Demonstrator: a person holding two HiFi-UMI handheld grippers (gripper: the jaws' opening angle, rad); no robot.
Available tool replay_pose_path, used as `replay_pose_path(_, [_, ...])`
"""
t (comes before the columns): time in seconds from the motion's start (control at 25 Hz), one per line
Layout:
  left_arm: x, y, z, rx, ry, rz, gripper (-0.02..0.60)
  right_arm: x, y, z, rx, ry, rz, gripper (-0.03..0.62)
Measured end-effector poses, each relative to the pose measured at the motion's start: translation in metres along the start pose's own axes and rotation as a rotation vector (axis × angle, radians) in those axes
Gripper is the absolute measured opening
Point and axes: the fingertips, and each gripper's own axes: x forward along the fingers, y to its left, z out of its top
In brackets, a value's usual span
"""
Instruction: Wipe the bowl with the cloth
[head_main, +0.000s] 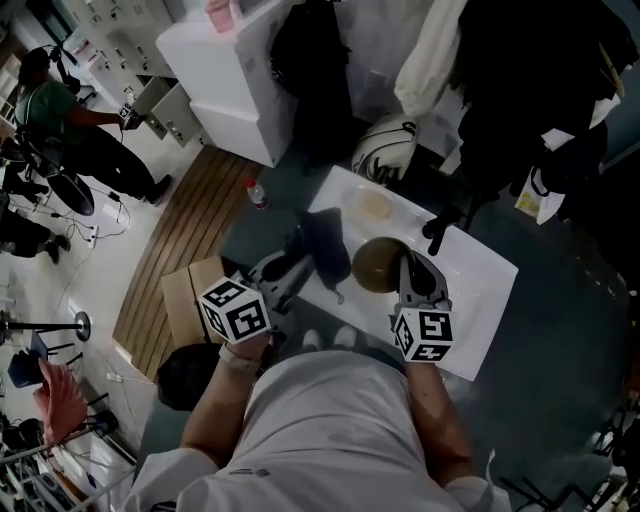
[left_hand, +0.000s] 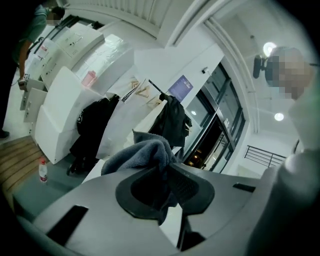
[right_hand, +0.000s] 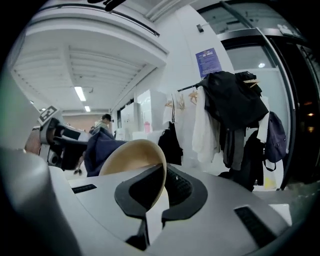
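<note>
got my left claw (left_hand: 167, 182) clamped on the cloth (left_hand: 142, 152) and right claw (right_hand: 162, 187) pinching the bowl (right_hand: 132, 155) by its rim, wiping's probably not started, next i press cloth inside.

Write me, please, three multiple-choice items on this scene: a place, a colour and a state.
1. Where does the bottle stand? A on the floor; B on a chair; C in a sink.
2. What colour is the cloth? A red; B dark blue; C yellow.
3. How is the right gripper? A open, empty; B shut on the cloth; C shut on the bowl.
Key: 1 A, it stands on the floor beside the table; 2 B, its folds look dark blue; 3 C, its jaws clamp the bowl's rim.
</note>
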Motion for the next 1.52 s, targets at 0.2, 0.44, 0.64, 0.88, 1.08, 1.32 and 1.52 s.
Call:
replay_pose_path(0.2, [0.003,0.012,0.0,0.011,0.002,0.038,0.055,-0.007,-0.001,0.01,0.037,-0.051,0.016,0.031])
replay_pose_path(0.44, [0.01,0.021,0.001,0.027,-0.01,0.063,0.055,-0.007,0.001,0.015,0.068,-0.088,0.037,0.031])
replay_pose_path(0.64, [0.018,0.027,-0.003,0.025,-0.007,0.073,0.055,-0.001,0.0,0.01,0.076,-0.077,0.048,0.031])
replay_pose_path(0.88, [0.02,0.032,-0.006,0.029,0.002,0.09,0.055,0.003,-0.004,0.007,0.073,-0.065,0.038,0.031])
replay_pose_path(1.08, [0.022,0.031,-0.008,0.051,0.013,0.089,0.055,0.004,-0.003,0.007,0.077,-0.07,0.037,0.031])
replay_pose_path(1.32, [0.02,0.031,-0.008,0.067,0.019,0.091,0.055,0.006,-0.003,0.006,0.085,-0.07,0.029,0.031])
replay_pose_path(1.52, [0.016,0.031,-0.009,0.074,0.022,0.095,0.055,0.005,-0.001,0.007,0.1,-0.074,0.023,0.031])
